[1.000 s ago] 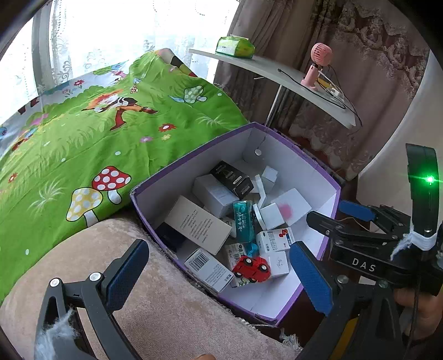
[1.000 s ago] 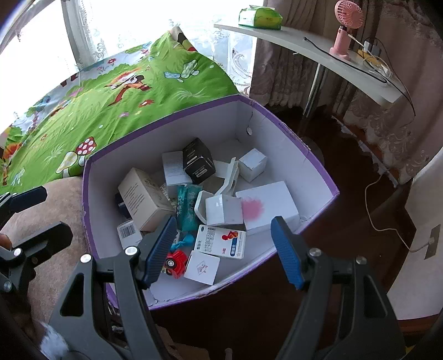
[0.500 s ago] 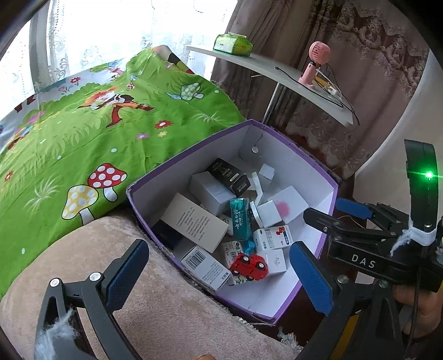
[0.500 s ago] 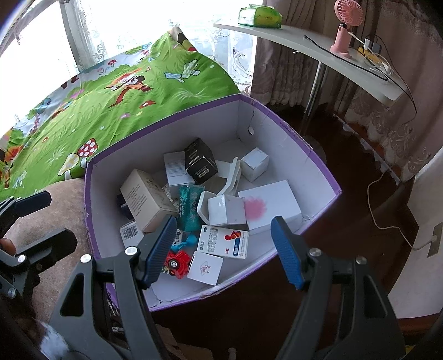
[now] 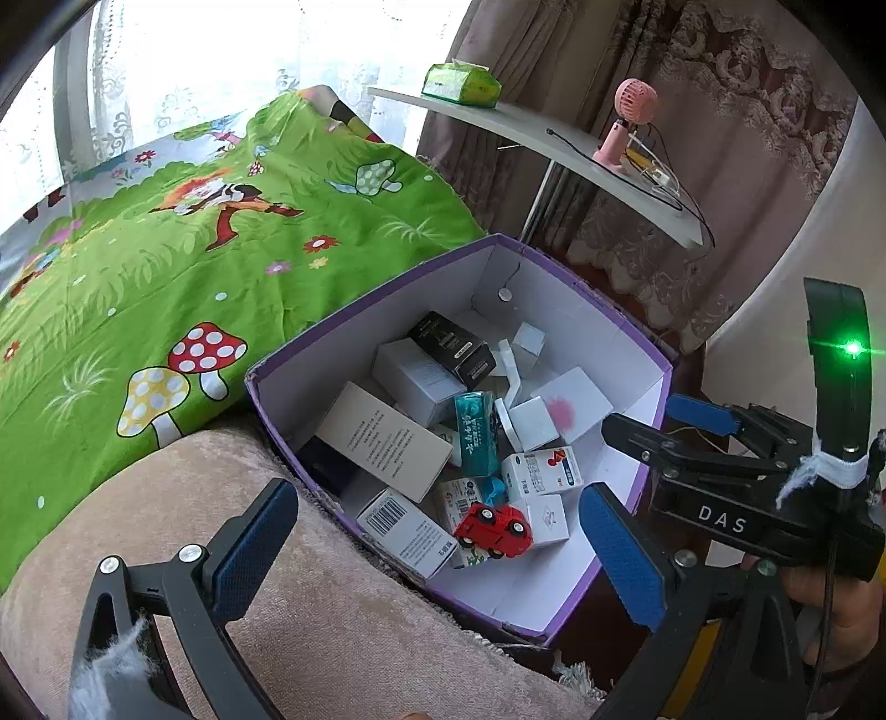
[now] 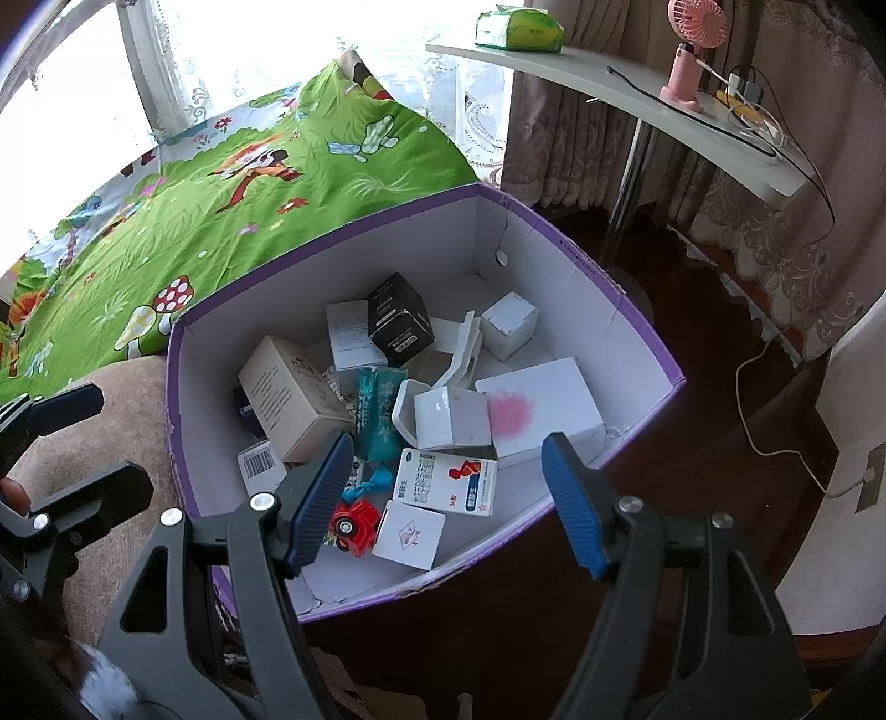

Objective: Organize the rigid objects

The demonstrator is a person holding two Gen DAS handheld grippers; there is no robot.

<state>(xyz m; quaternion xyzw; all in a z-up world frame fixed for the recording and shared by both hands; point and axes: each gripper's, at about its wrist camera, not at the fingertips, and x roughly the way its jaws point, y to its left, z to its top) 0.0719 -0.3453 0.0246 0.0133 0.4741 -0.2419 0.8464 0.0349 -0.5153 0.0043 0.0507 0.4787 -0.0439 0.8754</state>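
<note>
A purple-edged cardboard box (image 5: 382, 293) (image 6: 576, 255) stands beside the bed, white inside. Several small cartons lie in it, with a red toy car (image 5: 493, 530) (image 6: 354, 523), a teal packet (image 5: 475, 426) (image 6: 376, 412), a black carton (image 5: 451, 346) (image 6: 400, 318) and a blue-and-red medicine box (image 5: 542, 471) (image 6: 447, 482). My left gripper (image 5: 437, 548) hangs open and empty above the box's near rim. My right gripper (image 6: 448, 498) is open too, with nothing between its blue pads, above the box's front edge. The right gripper (image 5: 714, 426) also shows in the left wrist view.
A bed with a green cartoon cover (image 5: 166, 266) (image 6: 249, 183) lies left of the box. A beige plush cushion (image 5: 343, 626) sits below my left gripper. A white shelf (image 6: 637, 88) carries a pink fan (image 6: 689, 61), a tissue pack (image 6: 518, 27) and cables. Dark wooden floor (image 6: 692, 387) lies to the right.
The views have shifted only slightly. The box contents and both grippers' openings look unchanged.
</note>
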